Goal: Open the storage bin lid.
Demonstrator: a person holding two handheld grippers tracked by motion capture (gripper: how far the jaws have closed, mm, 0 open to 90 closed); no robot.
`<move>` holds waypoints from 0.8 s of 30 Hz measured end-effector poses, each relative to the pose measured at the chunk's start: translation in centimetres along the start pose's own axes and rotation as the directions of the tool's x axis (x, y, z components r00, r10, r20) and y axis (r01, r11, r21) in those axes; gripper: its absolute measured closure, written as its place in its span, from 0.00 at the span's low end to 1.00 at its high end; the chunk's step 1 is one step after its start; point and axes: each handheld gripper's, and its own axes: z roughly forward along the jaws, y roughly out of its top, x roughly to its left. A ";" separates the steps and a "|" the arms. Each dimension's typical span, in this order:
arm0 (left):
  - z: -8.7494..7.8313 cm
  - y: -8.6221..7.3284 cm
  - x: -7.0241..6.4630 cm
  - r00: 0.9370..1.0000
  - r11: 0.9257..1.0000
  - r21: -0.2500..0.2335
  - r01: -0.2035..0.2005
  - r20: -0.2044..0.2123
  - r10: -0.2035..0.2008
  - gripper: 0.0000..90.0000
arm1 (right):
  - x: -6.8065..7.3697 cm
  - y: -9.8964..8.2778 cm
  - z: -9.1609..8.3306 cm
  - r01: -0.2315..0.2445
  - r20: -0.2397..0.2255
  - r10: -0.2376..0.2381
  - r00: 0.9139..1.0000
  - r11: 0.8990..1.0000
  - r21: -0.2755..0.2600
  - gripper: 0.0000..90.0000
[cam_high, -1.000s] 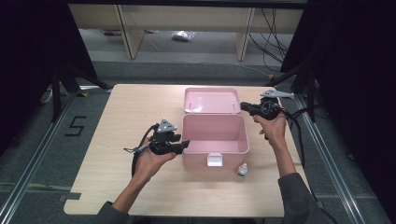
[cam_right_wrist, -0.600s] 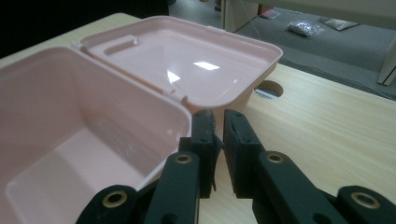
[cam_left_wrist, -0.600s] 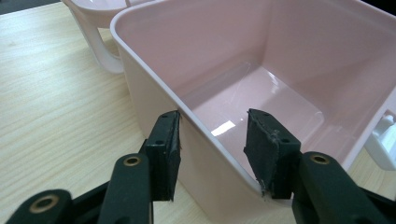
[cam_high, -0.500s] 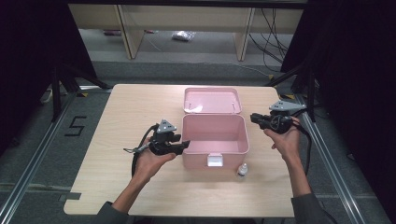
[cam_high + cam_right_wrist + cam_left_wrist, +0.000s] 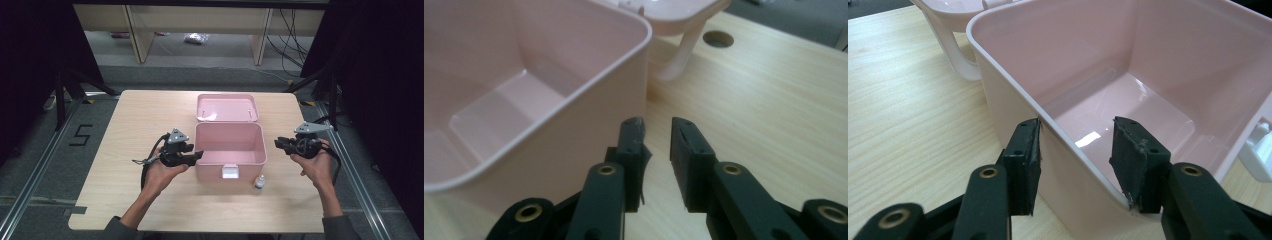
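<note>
A pink box (image 5: 212, 171) stands open at the table's middle, its lid (image 5: 227, 107) laid back behind it and its inside bare. My left gripper (image 5: 199, 155) straddles the box's left wall (image 5: 1073, 50): one jaw outside, one inside, with the rim running slantwise between the pads and touching both. To the right of the box (image 5: 549, 130), level with its side wall, my right gripper (image 5: 278, 143) hovers over bare wood. Its jaws have just been opening and stand a little apart with nothing between them (image 5: 656, 135).
A small white bottle (image 5: 259, 182) stands on the table (image 5: 125, 130) by the box's front right corner. A white latch (image 5: 230, 172) hangs on the front wall. The lid's handle (image 5: 676, 60) curves down behind the box. Shelving and cables lie beyond the far edge.
My right gripper has moved from beside the lid toward the person and a little right, and its jaws have parted. The left gripper and the box have stayed put.
</note>
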 end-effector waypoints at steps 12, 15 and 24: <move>-0.1 0.0 -0.3 1.000 1.000 0.005 -0.001 -0.008 0.001 0.60 | 1.3 -1.3 -1.4 -0.001 -0.026 0.004 1.000 0.992 0.128 0.74; -0.1 0.0 -0.3 1.000 1.000 0.006 -0.003 -0.009 0.003 0.60 | 1.8 -1.5 -1.6 0.020 -0.035 -0.015 0.999 0.988 0.155 0.70; -0.1 0.0 -0.3 1.000 1.000 0.007 -0.002 -0.005 0.002 0.60 | 3.1 -2.4 -2.2 0.055 -0.061 -0.043 0.997 0.975 0.214 0.61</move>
